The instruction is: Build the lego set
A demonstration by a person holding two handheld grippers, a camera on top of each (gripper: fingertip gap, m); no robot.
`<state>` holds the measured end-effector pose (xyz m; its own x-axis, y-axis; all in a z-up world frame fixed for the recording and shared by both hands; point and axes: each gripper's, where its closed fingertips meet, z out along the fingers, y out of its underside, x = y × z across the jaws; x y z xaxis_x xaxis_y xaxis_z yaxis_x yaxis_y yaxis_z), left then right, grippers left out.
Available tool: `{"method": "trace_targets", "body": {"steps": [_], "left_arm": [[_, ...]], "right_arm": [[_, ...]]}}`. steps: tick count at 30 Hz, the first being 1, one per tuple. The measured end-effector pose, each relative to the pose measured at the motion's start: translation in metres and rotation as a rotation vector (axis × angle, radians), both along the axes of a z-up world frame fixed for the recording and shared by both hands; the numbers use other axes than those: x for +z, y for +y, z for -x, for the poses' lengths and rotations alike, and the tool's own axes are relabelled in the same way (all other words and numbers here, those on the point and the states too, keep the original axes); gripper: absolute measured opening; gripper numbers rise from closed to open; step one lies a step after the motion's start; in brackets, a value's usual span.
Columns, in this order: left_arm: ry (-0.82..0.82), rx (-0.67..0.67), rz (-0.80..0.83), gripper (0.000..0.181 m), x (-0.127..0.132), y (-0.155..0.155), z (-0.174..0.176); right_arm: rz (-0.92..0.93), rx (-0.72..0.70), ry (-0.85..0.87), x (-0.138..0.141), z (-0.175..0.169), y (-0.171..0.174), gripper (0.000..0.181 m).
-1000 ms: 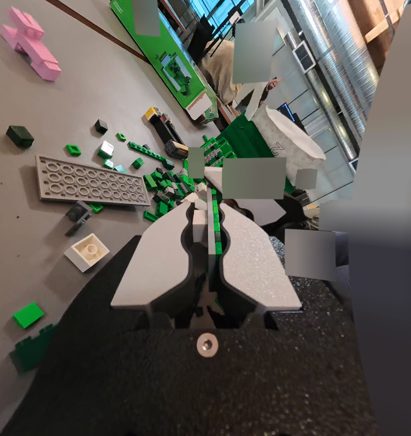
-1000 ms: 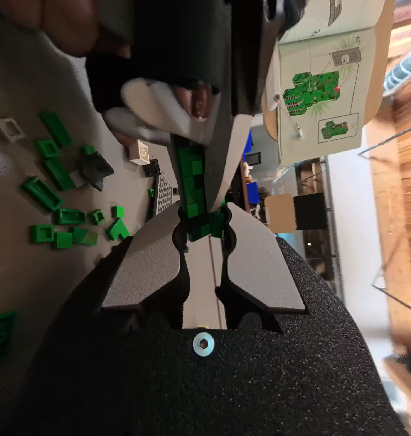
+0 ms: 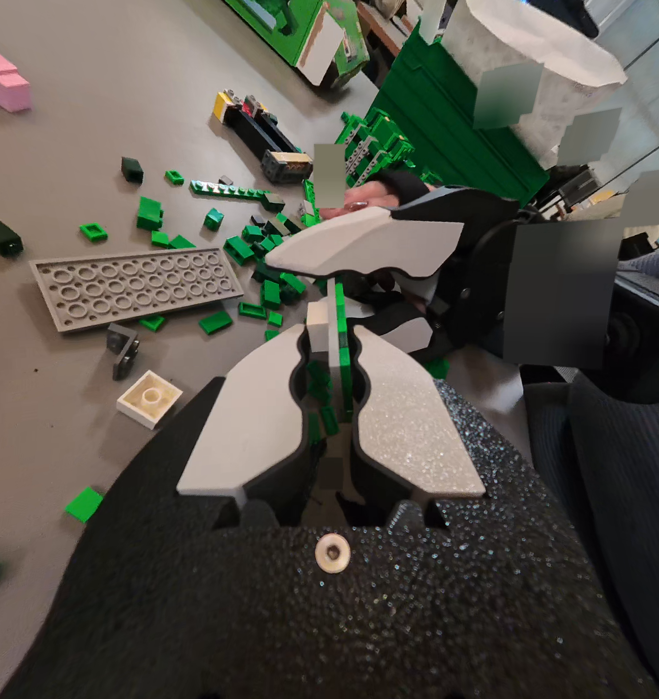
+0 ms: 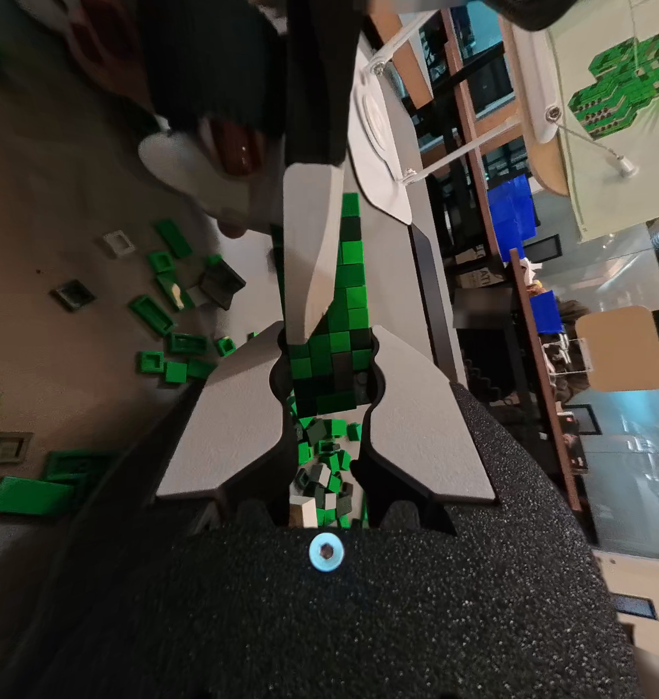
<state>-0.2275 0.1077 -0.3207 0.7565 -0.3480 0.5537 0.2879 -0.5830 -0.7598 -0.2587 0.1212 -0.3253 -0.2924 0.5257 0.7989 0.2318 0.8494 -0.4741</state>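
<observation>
Grey table (image 3: 93, 75) strewn with loose green bricks (image 3: 267, 264). The left hand-held gripper (image 3: 329, 336) is clamped edge-on upon a green tiled plate assembly (image 3: 341, 340); the right hand-held gripper (image 4: 329, 363) clamps the same assembly at its tiled face, above the table. Beside the bricks lies an upturned grey plate (image 3: 135, 287), a white brick (image 3: 149, 399) nearer the camera, a pink build (image 3: 2, 85) farther off. Beyond the bricks: a green box (image 3: 301, 34) and shelving (image 4: 471, 189).
</observation>
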Motion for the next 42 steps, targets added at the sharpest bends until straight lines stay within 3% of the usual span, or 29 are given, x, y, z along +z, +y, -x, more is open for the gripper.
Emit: {"method": "trace_targets", "body": {"steps": [4,12,15,21,24,27,30,35,42], "left_arm": [[-0.087,0.019,0.006,0.017,0.005,0.001,-0.001],[-0.245,0.101,0.029,0.017,0.009,0.005,0.009],[-0.360,0.119,0.053,0.017,0.010,0.006,0.013],[-0.251,0.123,0.051,0.017,0.005,0.006,0.011],[-0.200,0.123,0.058,0.017,0.001,0.007,0.009],[-0.133,0.108,0.066,0.017,-0.003,0.007,0.005],[-0.079,0.094,0.075,0.017,-0.007,0.007,0.001],[-0.181,0.111,0.084,0.017,-0.002,0.008,0.003],[-0.245,0.128,0.113,0.017,-0.004,0.009,0.007]], "right_arm": [[-0.036,-0.001,0.033,0.007,0.000,0.001,0.035],[-0.301,-0.089,0.118,0.014,0.007,0.008,0.036],[-0.494,-0.081,0.168,0.017,0.008,0.005,0.036],[-0.163,-0.095,0.080,0.006,0.008,0.009,0.037],[-0.086,-0.081,0.035,0.001,0.007,0.008,0.048],[-0.047,-0.030,-0.008,-0.004,0.006,-0.002,0.046],[-0.062,-0.016,-0.018,-0.006,0.005,-0.004,0.038],[-0.262,-0.067,0.035,0.000,0.009,0.001,0.037],[-0.310,-0.090,0.058,-0.001,0.012,0.003,0.038]]}}
